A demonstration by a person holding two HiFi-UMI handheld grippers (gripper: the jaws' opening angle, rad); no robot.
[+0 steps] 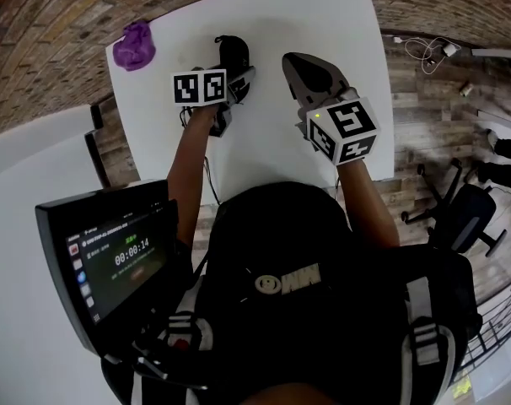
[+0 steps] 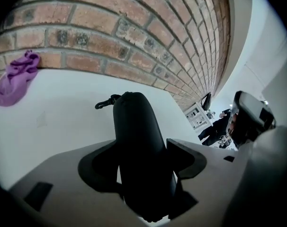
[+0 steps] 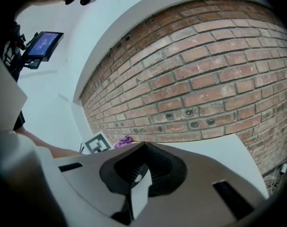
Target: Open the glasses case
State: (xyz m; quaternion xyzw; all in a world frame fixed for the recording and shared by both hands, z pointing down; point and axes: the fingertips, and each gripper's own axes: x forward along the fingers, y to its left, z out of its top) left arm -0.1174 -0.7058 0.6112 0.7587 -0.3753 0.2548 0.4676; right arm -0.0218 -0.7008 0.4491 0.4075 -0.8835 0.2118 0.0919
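Though matte, rounded black case [image 2: 138, 141]

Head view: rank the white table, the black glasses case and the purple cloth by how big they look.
1. The white table, far the largest.
2 and 3. The glasses case and purple cloth look about alike; the left gripper hides the case's near end, so I won't rank them.

Purple cloth [image 1: 135, 45] on white table [image 1: 323, 24]
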